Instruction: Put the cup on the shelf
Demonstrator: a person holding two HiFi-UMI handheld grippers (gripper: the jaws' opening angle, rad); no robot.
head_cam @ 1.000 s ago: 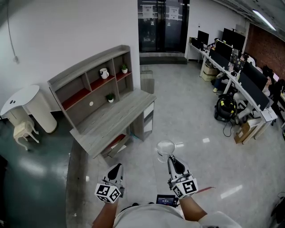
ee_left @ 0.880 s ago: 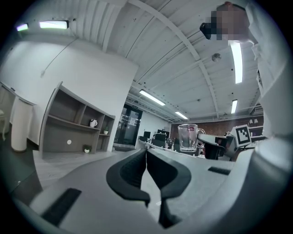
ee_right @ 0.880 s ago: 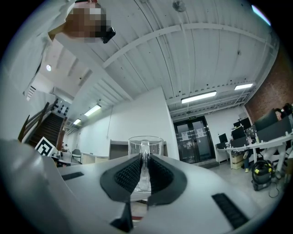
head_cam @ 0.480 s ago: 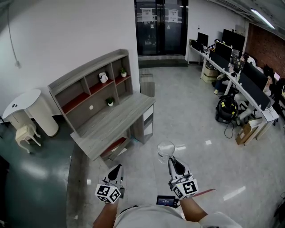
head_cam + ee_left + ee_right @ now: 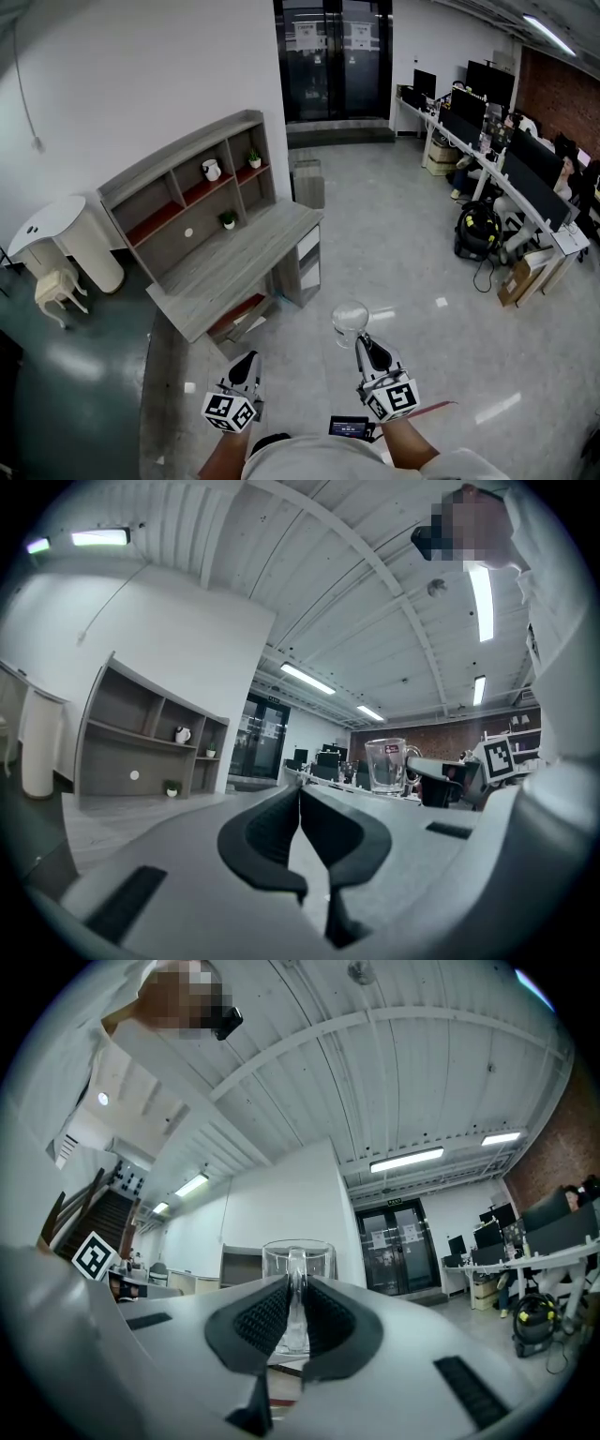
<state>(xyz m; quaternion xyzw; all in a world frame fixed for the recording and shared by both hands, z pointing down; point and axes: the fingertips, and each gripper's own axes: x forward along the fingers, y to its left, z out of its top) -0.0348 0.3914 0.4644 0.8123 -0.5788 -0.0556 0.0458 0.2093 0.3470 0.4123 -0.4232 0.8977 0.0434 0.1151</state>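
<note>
Grips a clear glass cup (image 5: 350, 316) by its handle in the right claw (image 5: 361, 339), dark pads (image 5: 267, 1321) pressed onto the handle from both sides, the cup's body upright just past the tips. Holds it in the air over the glossy grey floor (image 5: 394, 244), well apart from the shelf unit (image 5: 178, 183) ahead and to the left, against the white wall (image 5: 141, 66). Holds the left claw (image 5: 246, 360) beside the right one, pointed level, jaws brought together with nothing between them.

On the unit's upper row, with its red shelf boards: a white jug (image 5: 212, 170) in one compartment and a small potted plant (image 5: 251, 158) in the compartment to its right. Lower down: a second potted plant (image 5: 227, 219) at the back of the grey table (image 5: 244, 258) under the shelves, and a small white round thing (image 5: 189, 232) on the back panel to its left.

Left of the unit: a white round-topped stand (image 5: 56, 220) and a small cream stool (image 5: 58, 286). Off to the right: rows of office desks with dark monitors (image 5: 511, 131), a black-and-yellow backpack (image 5: 476, 230) on the floor beside them, and a cardboard box (image 5: 520, 277) nearer. Straight ahead at the far end: dark glass doors (image 5: 333, 56).
</note>
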